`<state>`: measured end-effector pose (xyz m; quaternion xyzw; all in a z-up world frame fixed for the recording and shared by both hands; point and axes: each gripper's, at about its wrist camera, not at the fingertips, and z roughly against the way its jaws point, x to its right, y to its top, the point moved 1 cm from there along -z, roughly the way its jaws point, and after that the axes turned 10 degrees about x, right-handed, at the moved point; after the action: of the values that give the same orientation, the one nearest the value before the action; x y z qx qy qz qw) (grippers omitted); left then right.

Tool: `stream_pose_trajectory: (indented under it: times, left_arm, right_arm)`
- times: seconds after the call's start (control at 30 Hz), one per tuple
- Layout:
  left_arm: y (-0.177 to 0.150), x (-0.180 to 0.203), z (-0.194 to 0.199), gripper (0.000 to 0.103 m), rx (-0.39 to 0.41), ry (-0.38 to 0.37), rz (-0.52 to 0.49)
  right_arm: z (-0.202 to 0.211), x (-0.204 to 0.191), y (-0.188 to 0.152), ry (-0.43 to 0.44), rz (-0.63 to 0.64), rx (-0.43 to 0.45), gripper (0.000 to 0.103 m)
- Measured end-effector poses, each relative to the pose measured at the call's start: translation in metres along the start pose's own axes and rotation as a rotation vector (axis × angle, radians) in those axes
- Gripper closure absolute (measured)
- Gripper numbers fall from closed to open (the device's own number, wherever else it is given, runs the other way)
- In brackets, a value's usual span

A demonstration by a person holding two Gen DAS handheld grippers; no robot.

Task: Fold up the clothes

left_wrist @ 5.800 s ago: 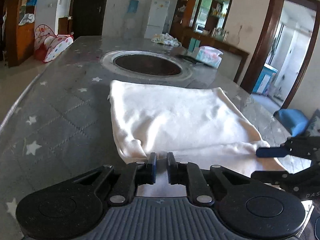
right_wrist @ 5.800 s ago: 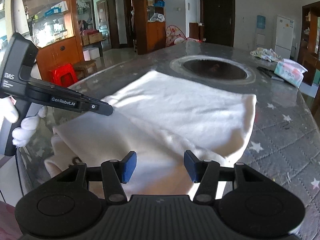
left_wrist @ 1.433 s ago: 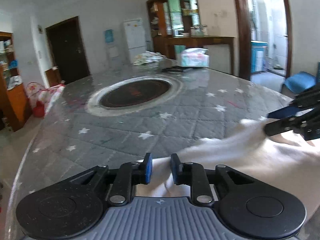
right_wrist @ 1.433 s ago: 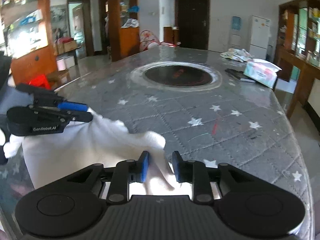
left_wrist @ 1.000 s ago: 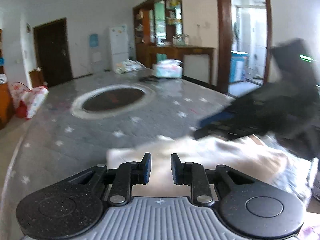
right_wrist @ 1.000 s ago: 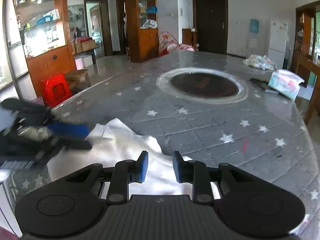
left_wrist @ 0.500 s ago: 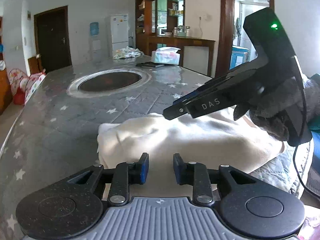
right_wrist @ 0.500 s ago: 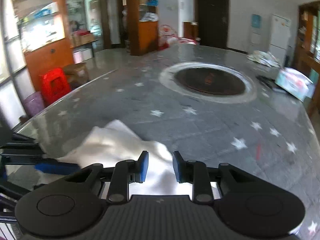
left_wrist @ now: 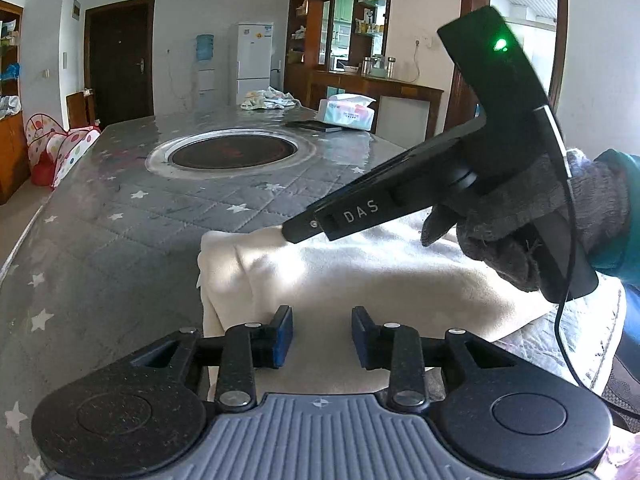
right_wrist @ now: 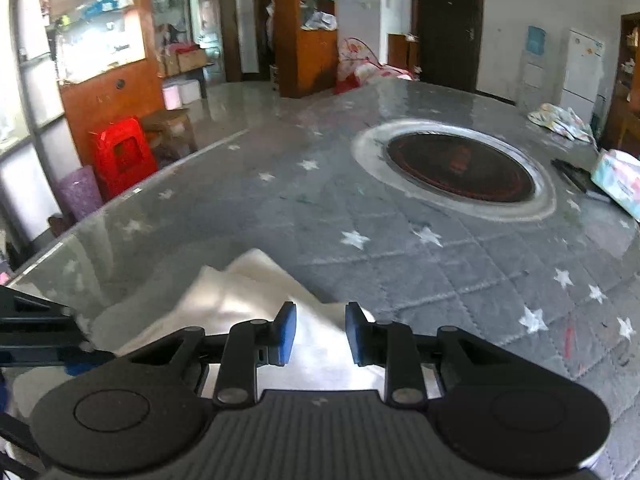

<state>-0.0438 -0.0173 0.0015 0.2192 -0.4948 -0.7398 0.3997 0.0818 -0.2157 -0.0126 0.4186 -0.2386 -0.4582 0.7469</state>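
A cream-white garment [left_wrist: 360, 268] lies folded into a thick pad near the front edge of the grey star-patterned table [left_wrist: 120, 240]. My left gripper [left_wrist: 322, 336] is open just above the garment's near side, holding nothing. My right gripper [right_wrist: 320, 334] is open with its tips over the garment's far corner [right_wrist: 248, 292]. In the left wrist view the right gripper's body [left_wrist: 400, 204] reaches in from the right, held by a grey-gloved hand [left_wrist: 532, 232]. The left gripper shows at the left edge of the right wrist view [right_wrist: 44, 336].
A round dark hotplate [left_wrist: 232, 152] is set in the table's middle. A tissue pack [left_wrist: 348, 112], a dark flat item [left_wrist: 312, 125] and crumpled cloth [left_wrist: 268, 100] lie at the far end. A red stool [right_wrist: 124, 156] stands left of the table.
Both grippers brought the garment's edge over to the front, folding it into a thicker pad. Both sets of jaws, shut on the cloth before, have now opened and let it go.
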Motion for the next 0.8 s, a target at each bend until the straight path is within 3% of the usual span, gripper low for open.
stream_pose_trajectory:
  times: [0.23, 0.47, 0.63, 0.8]
  left_arm:
    - [0.000, 0.000, 0.000, 0.065, -0.007, -0.003, 0.000]
    - [0.009, 0.001, 0.000, 0.063, -0.015, -0.010, -0.003]
    - [0.020, -0.006, -0.003, 0.060, 0.011, 0.007, 0.013]
    - [0.026, -0.013, -0.021, 0.060, -0.005, 0.033, 0.011]
  right_arm:
    - [-0.020, -0.010, 0.005, -0.001, 0.035, -0.015, 0.077]
    - [0.033, 0.008, 0.012, -0.012, 0.019, 0.049, 0.077]
    - [0.082, 0.030, -0.017, -0.054, -0.006, 0.032, 0.077]
    - [0.102, 0.049, -0.053, -0.106, -0.057, 0.000, 0.077]
